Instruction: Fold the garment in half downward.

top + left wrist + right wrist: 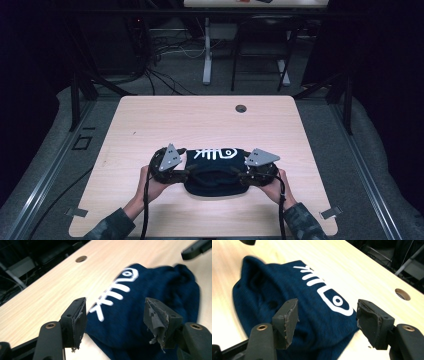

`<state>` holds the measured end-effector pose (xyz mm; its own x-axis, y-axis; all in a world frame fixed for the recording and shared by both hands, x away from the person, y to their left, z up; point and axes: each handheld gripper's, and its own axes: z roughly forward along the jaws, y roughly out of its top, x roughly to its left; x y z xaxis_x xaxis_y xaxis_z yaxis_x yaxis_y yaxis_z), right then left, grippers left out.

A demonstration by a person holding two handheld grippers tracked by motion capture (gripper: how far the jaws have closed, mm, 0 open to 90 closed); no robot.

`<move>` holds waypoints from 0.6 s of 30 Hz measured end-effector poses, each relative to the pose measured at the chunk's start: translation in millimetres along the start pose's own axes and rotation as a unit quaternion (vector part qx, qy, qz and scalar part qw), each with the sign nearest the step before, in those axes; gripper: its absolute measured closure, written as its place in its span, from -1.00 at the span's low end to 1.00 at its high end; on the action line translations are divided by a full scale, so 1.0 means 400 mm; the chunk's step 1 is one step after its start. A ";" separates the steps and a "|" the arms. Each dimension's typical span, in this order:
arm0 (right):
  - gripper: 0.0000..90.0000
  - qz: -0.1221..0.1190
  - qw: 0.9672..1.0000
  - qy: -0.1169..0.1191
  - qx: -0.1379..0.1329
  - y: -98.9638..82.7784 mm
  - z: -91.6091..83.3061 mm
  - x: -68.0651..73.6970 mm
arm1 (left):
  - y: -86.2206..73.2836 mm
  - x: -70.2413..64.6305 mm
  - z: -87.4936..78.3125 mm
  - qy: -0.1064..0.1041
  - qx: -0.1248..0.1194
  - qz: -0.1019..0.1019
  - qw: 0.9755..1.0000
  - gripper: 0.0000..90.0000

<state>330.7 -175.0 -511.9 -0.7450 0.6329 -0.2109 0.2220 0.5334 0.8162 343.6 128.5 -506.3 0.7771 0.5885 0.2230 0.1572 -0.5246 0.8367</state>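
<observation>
In the high view we see a dark blue garment (216,172) lying bunched on the pale wooden worktop (150,125), in the lower middle of the frame, its white fish-skeleton print (216,153) facing up. The left claw (181,175) sits at the garment's left edge and the right claw (245,176) at its right edge, each held by a hand coming in from the bottom of the frame.

In the left gripper view the left claw (115,315) stands spread. The cloth (140,315) lies below and beyond the gap, and neither pad presses on it.

In the right gripper view the right claw (327,315) is likewise spread above the garment (287,295), pinching nothing. The print (329,295) runs across the centre of the frame.

A round hole (241,108) marks the worktop's upper middle.
</observation>
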 end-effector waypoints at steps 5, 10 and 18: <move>-0.30 0.021 0.999 0.000 0.034 0.006 0.058 -0.006 | -0.011 0.006 0.073 -0.003 0.045 -0.013 0.999 -0.31; -0.33 0.039 0.997 0.010 0.067 -0.017 0.088 -0.005 | -0.038 -0.012 0.105 -0.021 0.071 -0.014 0.997 -0.40; -0.38 0.033 0.994 0.015 0.100 -0.053 0.098 0.018 | -0.074 -0.039 0.123 -0.019 0.098 0.004 0.995 -0.45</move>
<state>345.2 -159.9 -551.8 -0.7429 0.6543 -0.1415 0.3897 0.5945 0.7033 356.9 104.4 -559.2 0.8004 0.5621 0.2083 0.2636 -0.6421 0.7198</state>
